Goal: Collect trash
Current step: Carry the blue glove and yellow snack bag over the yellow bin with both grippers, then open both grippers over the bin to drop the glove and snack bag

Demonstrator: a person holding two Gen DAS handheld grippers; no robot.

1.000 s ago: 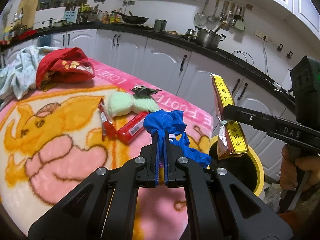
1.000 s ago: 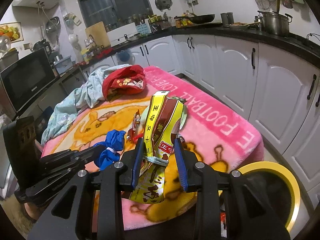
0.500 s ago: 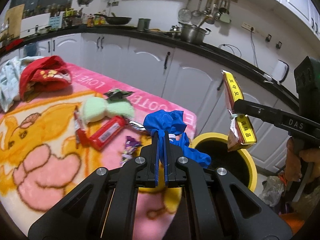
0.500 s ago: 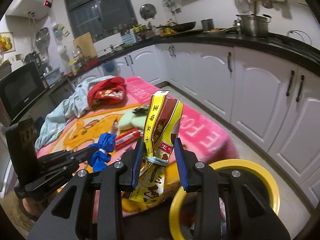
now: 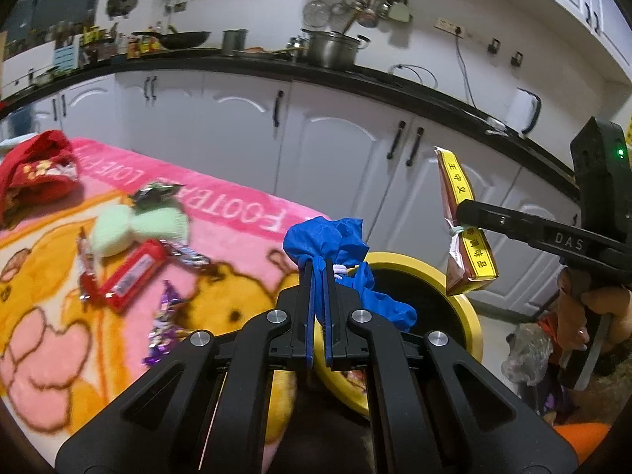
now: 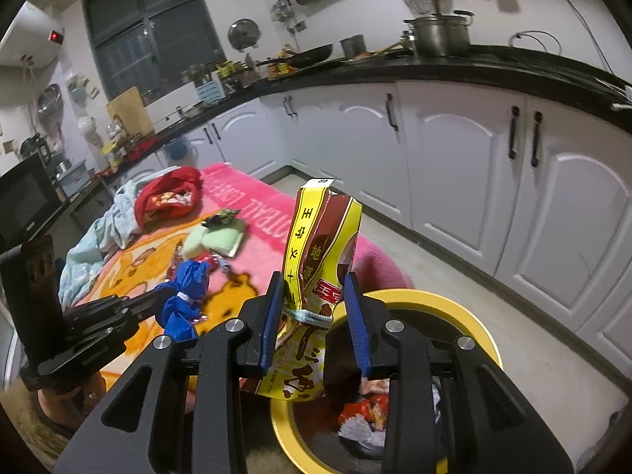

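The left tongs (image 5: 319,272) are clamped on a blue bag (image 5: 335,245), held beside the near rim of the yellow bin (image 5: 470,312). The right tongs (image 6: 316,296) are clamped on a yellow packet (image 6: 320,260) bound with a band, upright above the bin's rim; its lower end hangs in front of the bin mouth. Both tongs' frames hide much of the bin, though crumpled wrappers (image 6: 363,414) show inside it. Left of the bin, on the pink blanket (image 5: 237,213) over the surface, lie a red wrapper (image 5: 130,276), a purple wrapper (image 5: 164,324) and a green sponge (image 5: 138,225), all blurred.
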